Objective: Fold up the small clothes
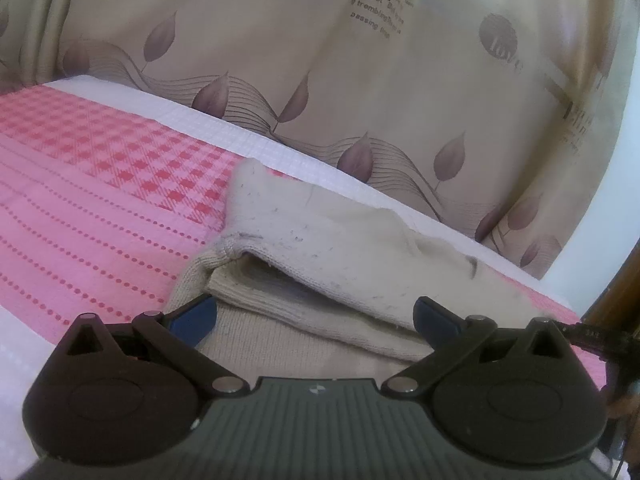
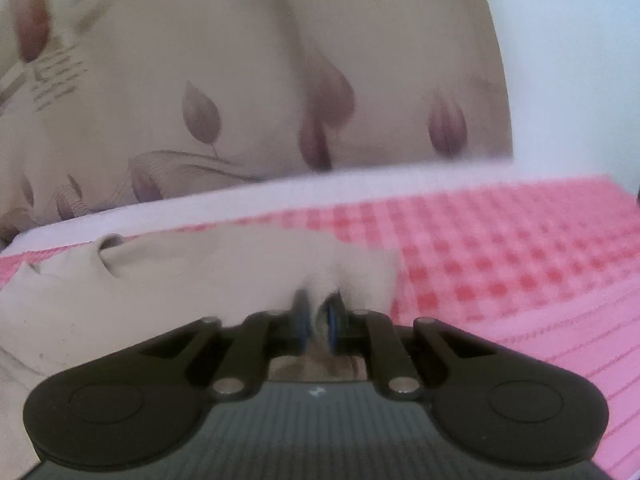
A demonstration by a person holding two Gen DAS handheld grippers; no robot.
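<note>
A small cream knitted garment (image 1: 320,240) lies partly folded on the pink bedspread (image 1: 100,200), its upper layer lying over a lower layer. My left gripper (image 1: 316,316) is open, its blue-padded fingers (image 1: 196,316) low over the garment's near edge, one on each side of the fold. In the right wrist view the same cream garment (image 2: 180,276) shows blurred. My right gripper (image 2: 318,320) is shut on a pinch of its edge.
The bedspread (image 2: 520,280) has pink checks and dotted stripes with a white border (image 1: 240,136) at the far side. A beige curtain with leaf prints (image 1: 360,80) hangs right behind the bed. A white wall (image 2: 568,80) stands at the right.
</note>
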